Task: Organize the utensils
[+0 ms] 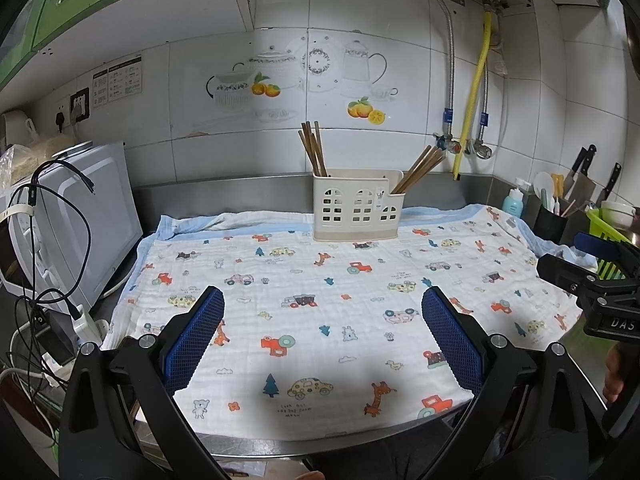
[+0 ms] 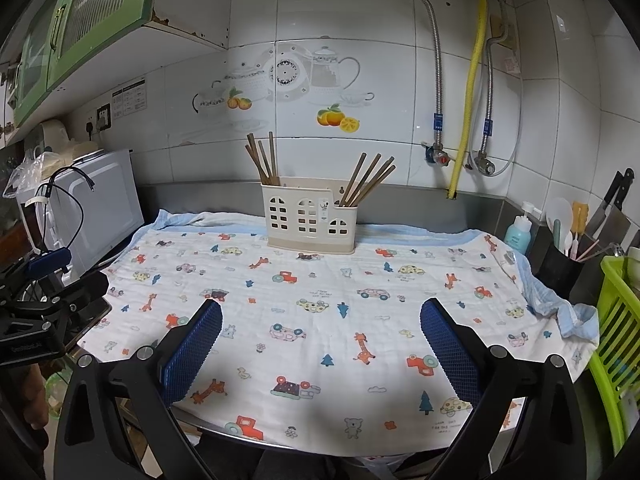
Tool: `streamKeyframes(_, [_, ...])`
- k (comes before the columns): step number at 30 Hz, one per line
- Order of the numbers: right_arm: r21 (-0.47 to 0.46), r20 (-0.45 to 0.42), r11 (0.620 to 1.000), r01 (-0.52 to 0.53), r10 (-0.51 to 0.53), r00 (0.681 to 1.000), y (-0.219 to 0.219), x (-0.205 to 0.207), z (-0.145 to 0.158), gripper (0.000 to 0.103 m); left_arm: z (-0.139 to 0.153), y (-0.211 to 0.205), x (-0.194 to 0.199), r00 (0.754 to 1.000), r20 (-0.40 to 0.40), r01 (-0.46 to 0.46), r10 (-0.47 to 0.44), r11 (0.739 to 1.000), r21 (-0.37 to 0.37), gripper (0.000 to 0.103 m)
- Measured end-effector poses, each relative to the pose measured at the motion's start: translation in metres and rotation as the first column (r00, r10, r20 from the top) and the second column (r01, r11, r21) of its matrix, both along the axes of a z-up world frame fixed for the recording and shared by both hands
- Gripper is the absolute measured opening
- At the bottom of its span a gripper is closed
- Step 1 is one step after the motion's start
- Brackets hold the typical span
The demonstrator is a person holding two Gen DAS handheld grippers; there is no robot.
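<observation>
You are holding both the left tongs (image 1: 322,312) and right tongs (image 2: 320,320) wide open and empty above the counter (image 1: 360,446), since the chopsticks (image 1: 314,148) are standing sorted in the holder (image 1: 356,208).

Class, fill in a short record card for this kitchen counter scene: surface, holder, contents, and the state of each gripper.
surface: printed cloth over the counter
holder: cream caddy standing at the back of the cloth
contents: two bunches of chopsticks, left bunch and right bunch, in end compartments
left gripper: open, empty
right gripper: open, empty
</observation>
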State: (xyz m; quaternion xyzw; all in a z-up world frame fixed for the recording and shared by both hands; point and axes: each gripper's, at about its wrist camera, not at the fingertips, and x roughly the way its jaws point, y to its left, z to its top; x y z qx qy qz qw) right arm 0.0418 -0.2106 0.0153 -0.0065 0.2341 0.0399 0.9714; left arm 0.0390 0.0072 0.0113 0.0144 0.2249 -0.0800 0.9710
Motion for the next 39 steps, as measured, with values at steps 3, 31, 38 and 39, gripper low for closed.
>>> streamKeyframes(3, [0.000,-0.002,1.000,0.000,0.000,1.000,0.0000,-0.0009,-0.0002,0.096,0.0000,-0.0003,0.0001,1.000,-0.001,-0.002,0.002,1.000,0.002,0.098])
streamKeyframes(31, [0.004,-0.001,1.000,-0.004,0.004,1.000,0.0014,-0.0010,0.0002,0.096,-0.0015,0.0001,0.0013,1.000,-0.005,0.006,-0.006,1.000,-0.007,0.098])
streamKeyframes(38, [0.004,0.002,1.000,-0.006,0.006,1.000,0.0021,-0.0012,0.0017,0.096,-0.0014,-0.0007,0.0009,1.000,-0.004,0.007,-0.007,1.000,-0.008,0.098])
streamKeyframes(39, [0.003,0.001,1.000,-0.007,0.007,1.000,0.0018,-0.0013,0.0019,0.096,-0.0014,-0.0010,0.0014,1.000,-0.005,0.008,-0.008,1.000,-0.006,0.098])
